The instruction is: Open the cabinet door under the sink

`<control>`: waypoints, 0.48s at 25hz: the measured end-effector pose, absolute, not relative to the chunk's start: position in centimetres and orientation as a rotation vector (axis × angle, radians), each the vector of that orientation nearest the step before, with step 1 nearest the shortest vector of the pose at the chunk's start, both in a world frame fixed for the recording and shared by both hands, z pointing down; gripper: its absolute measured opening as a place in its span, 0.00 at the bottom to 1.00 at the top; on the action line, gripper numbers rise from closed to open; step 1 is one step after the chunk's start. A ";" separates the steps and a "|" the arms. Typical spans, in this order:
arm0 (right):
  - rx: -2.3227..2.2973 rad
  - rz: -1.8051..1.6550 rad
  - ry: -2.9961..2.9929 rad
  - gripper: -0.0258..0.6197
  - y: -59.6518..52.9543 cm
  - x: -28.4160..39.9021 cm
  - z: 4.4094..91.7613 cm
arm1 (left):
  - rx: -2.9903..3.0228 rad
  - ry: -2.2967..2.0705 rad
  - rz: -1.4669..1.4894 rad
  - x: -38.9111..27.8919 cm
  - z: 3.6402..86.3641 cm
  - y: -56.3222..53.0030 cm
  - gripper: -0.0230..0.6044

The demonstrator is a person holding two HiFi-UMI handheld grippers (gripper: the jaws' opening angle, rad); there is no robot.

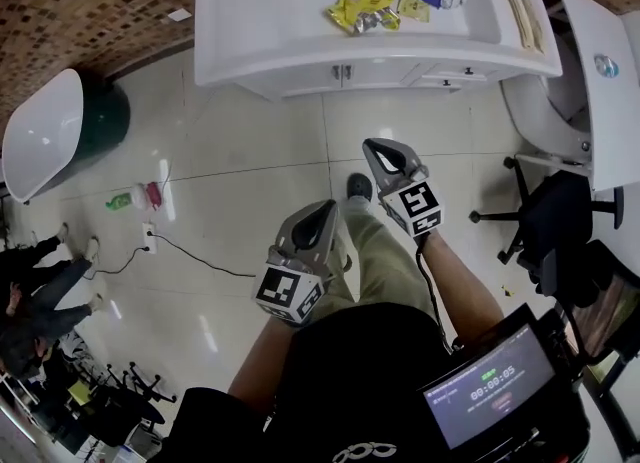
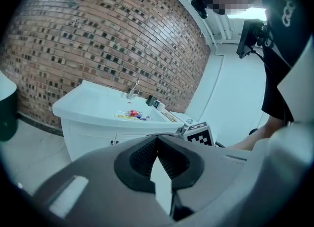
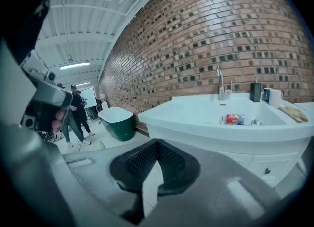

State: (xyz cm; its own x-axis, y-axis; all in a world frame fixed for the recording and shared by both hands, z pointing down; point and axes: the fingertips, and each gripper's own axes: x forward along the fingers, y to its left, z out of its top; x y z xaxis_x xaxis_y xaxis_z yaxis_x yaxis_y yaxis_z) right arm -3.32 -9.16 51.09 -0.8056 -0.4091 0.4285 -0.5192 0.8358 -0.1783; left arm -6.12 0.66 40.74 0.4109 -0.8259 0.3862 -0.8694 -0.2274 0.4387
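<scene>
— Where do we have the grey left gripper (image 1: 320, 213) and the grey right gripper (image 1: 386, 154)?
— We hold both in the air over the glossy pale tiled floor (image 1: 250, 151). Each has its ribbed black pads (image 2: 143, 156) pressed together on nothing.
— And the white cabinet door (image 1: 318, 78) under the white sink (image 1: 240, 11)?
— It's shut and well ahead of us, apart from both grippers. We see crumpled coloured wrappers (image 1: 362, 8) in the basin.
</scene>
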 end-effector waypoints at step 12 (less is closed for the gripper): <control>0.781 0.392 -2.539 0.03 -17.7 -6.4 63.1 | 2.052 -1.439 0.052 -8.7 46.1 -3.9 0.06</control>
State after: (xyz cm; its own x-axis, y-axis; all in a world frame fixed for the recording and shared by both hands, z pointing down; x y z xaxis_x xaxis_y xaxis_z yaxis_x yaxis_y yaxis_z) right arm -6.35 -17.72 63.08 -0.7372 -0.4574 0.4973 -0.5861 0.7991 -0.1338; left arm -8.73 -3.86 46.10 0.4042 -0.8360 0.3710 -0.8605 -0.2101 0.4642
